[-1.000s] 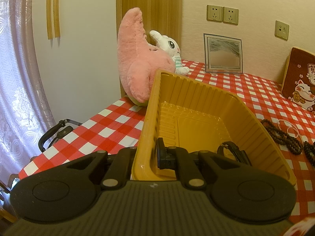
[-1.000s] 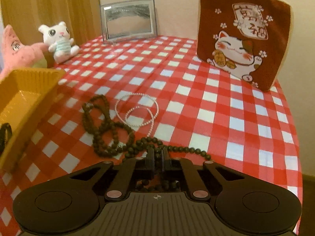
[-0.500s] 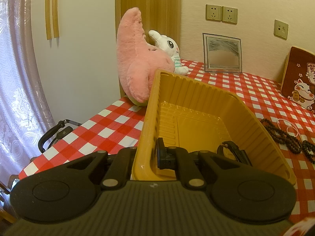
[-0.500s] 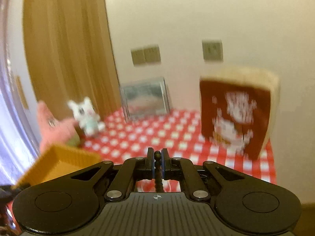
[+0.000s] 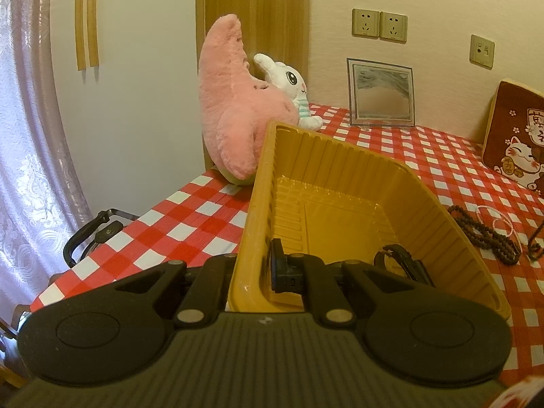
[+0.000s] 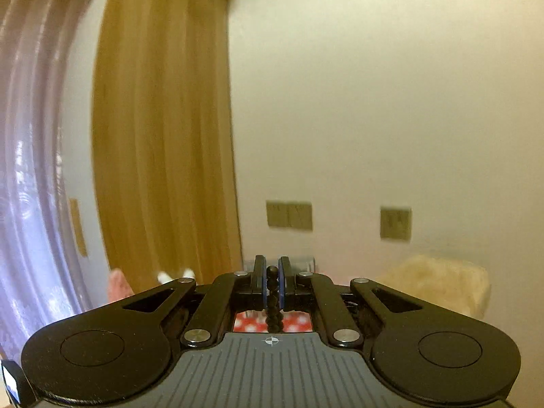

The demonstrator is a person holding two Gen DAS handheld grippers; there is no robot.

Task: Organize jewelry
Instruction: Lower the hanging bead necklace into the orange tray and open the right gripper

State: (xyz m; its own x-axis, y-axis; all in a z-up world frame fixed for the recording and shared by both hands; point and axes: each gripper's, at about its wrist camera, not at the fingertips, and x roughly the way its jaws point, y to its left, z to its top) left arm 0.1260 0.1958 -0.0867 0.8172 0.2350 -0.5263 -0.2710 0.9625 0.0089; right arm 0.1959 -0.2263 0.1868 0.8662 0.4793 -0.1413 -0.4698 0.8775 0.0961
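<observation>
A dark bead strand (image 6: 272, 301) hangs pinched between the closed jaws of the right gripper (image 6: 271, 272) at lower centre of its blurred view, raised well above the checked table; swinging could drop it short of the tray. The left gripper (image 5: 253, 265) clamps the yellow tray (image 5: 343, 183) wall at lower centre, tilting it, so the black watch (image 5: 403, 263) inside could slide.

The bench (image 5: 190, 217) has a red-and-white checked cloth. On it stand a yellow plastic tray (image 5: 438, 224), a pink plush (image 5: 234, 112), a white bunny plush (image 5: 292, 85), a picture frame (image 5: 380, 93) and a lucky-cat cushion (image 5: 516, 129); dark bead strands (image 5: 482, 233) and a pink bead bracelet (image 5: 503, 221) lie beside the tray.
</observation>
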